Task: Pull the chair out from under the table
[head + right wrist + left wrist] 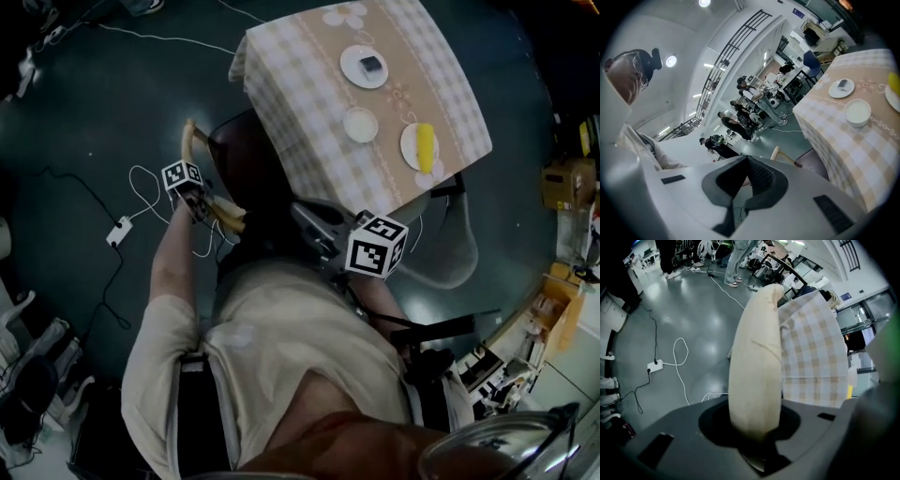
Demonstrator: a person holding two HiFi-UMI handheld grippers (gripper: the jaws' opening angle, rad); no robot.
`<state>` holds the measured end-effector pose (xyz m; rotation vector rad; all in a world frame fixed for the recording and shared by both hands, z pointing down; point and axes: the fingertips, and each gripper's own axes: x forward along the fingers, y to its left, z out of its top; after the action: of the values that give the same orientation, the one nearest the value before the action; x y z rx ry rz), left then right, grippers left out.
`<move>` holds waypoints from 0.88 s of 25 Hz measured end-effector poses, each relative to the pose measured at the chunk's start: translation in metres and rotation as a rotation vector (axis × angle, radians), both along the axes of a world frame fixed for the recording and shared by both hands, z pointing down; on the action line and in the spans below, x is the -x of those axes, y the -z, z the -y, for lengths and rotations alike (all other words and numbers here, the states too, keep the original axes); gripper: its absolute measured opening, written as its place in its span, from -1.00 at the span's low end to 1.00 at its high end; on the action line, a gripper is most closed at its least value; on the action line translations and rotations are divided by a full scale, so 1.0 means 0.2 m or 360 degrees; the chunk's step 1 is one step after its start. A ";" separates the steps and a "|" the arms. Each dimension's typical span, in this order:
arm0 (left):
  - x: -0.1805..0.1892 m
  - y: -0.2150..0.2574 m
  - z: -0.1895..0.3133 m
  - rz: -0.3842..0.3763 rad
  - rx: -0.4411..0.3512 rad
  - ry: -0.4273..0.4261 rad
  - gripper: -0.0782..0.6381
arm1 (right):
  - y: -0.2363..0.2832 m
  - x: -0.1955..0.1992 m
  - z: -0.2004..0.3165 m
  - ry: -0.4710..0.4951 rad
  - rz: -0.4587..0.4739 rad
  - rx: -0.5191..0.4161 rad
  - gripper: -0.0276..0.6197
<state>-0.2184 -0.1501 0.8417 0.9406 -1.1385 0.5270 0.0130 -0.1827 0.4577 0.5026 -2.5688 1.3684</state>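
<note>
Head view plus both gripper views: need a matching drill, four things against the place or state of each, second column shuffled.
1. chair back
2. white bowl
3. power strip
4. right tongs

A. on the floor
B. holding nothing
C. clamped in the left tongs
D. on the checked tablecloth

Pairs: 1-C, 2-D, 3-A, 4-B
</note>
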 end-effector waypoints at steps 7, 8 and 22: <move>0.07 0.01 0.00 0.0035 -0.0027 -0.0009 -0.45 | -0.03 0.02 -0.05 0.0017 -0.0034 0.0029 -0.89; 0.08 0.01 0.00 0.0042 -0.0028 -0.0005 -0.45 | -0.03 0.03 -0.05 0.0025 -0.0035 0.0028 -0.89; 0.19 0.02 -0.02 0.0064 -0.0056 0.0014 -0.46 | -0.03 0.10 -0.07 0.0072 -0.0060 0.0025 -0.89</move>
<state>-0.2556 -0.1461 0.8384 0.9588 -1.1909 0.5219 -0.0072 -0.1689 0.4631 0.4603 -2.5220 1.3500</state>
